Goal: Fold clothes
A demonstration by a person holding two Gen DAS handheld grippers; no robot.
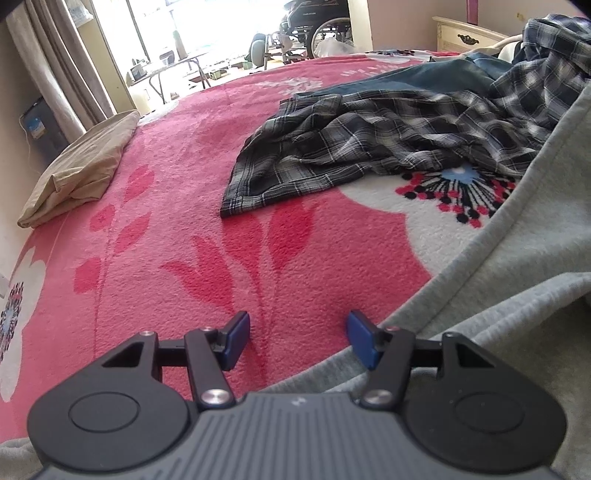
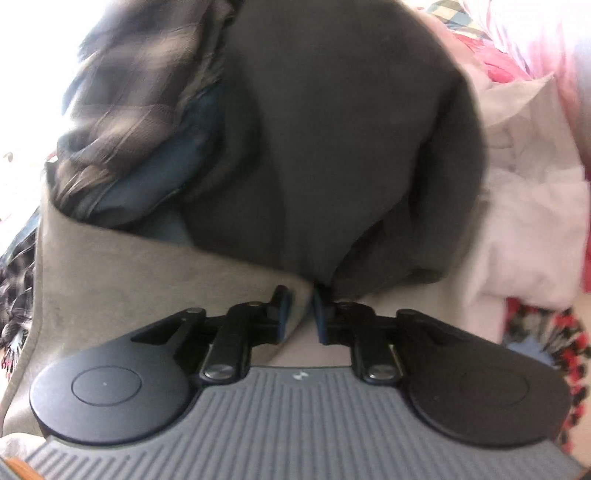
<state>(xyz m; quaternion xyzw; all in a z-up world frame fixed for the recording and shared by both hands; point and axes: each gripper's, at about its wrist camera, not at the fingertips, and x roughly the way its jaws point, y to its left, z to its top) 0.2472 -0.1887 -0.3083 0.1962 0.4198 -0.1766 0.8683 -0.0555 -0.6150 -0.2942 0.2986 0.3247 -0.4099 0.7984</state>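
Note:
A light grey sweatshirt [image 1: 517,295] lies on the bed at the right in the left wrist view, its edge running under my left gripper. My left gripper [image 1: 298,341] is open and empty, low over the pink blanket [image 1: 184,229], its right finger at the sweatshirt's edge. In the right wrist view my right gripper [image 2: 303,312] is shut on a fold of the grey sweatshirt [image 2: 147,280] and lifts it; the dark inside of the garment [image 2: 351,147] fills the view. A crumpled plaid shirt [image 1: 369,147] lies beyond.
A blue garment [image 1: 424,75] lies behind the plaid shirt. A folded beige cloth [image 1: 81,166] sits at the bed's left edge. White clothing [image 2: 528,221] lies at the right in the right wrist view. A nightstand [image 1: 469,33] stands at the far right.

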